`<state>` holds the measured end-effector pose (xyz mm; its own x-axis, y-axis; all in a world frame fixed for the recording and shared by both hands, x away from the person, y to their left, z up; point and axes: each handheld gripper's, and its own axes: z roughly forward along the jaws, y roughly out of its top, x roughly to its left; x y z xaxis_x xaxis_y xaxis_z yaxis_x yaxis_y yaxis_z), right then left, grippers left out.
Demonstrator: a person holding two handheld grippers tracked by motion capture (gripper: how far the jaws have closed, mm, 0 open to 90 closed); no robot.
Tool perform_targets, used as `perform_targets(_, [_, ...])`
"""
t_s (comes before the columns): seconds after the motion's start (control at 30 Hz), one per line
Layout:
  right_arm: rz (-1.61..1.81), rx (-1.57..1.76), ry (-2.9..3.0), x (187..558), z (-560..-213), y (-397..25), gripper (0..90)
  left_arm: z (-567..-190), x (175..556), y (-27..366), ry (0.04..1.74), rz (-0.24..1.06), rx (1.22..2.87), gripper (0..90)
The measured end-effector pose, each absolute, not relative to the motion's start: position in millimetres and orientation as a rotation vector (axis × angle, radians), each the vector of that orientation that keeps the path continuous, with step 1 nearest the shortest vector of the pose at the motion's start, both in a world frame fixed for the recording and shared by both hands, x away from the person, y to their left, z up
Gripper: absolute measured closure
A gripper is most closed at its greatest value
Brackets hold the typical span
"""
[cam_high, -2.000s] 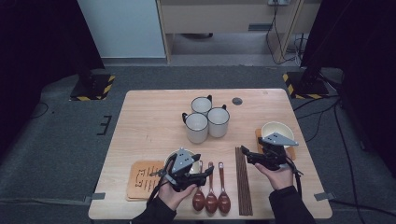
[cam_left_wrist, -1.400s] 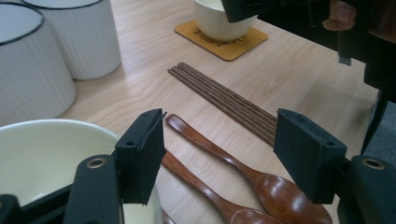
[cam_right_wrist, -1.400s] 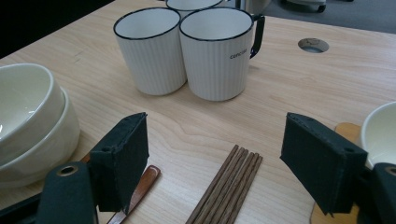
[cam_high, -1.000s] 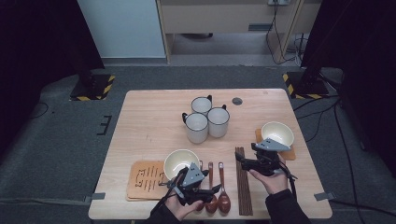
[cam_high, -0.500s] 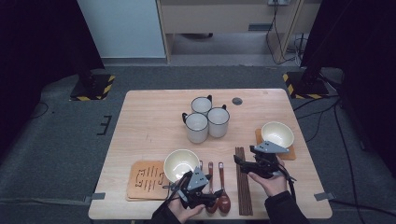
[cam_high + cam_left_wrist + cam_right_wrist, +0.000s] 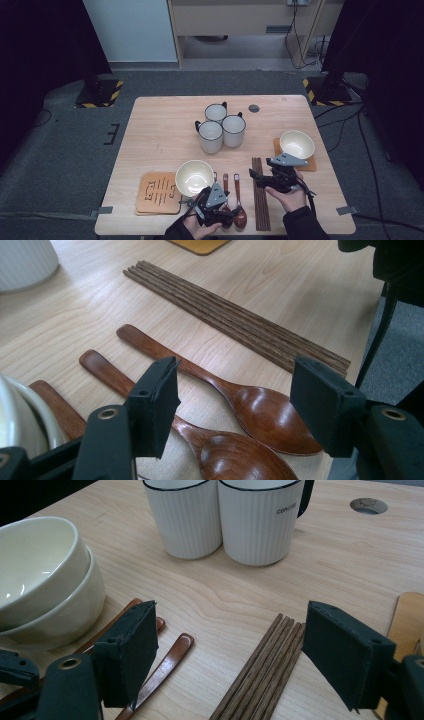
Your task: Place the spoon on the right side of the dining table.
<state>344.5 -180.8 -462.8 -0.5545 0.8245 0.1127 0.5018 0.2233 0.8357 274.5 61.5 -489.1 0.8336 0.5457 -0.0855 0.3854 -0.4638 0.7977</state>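
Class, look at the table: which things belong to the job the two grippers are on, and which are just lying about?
In the job:
- left gripper, open over three brown wooden spoons
- right gripper, open over the bundle of dark wooden chopsticks

Lying about:
- three white ribbed mugs
- cream bowl by the wooden coaster
- cream bowl on orange coaster

The spoons (image 6: 260, 412) under the left jaws are shiny red-brown. The chopsticks (image 6: 262, 672) between the right jaws are dark brown with stripes. Past those jaws, the mugs (image 6: 257, 517) are white with thin lines and a dark rim. The bowl (image 6: 37, 580) beside them is cream. The jaws are black.
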Motion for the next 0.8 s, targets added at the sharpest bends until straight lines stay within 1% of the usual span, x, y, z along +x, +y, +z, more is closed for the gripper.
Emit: perform_targets(0.8, [1.237, 1.231, 2.200, 346, -474, -169, 21.6, -508, 278, 51, 0.634, 0.159, 2.208, 33.6])
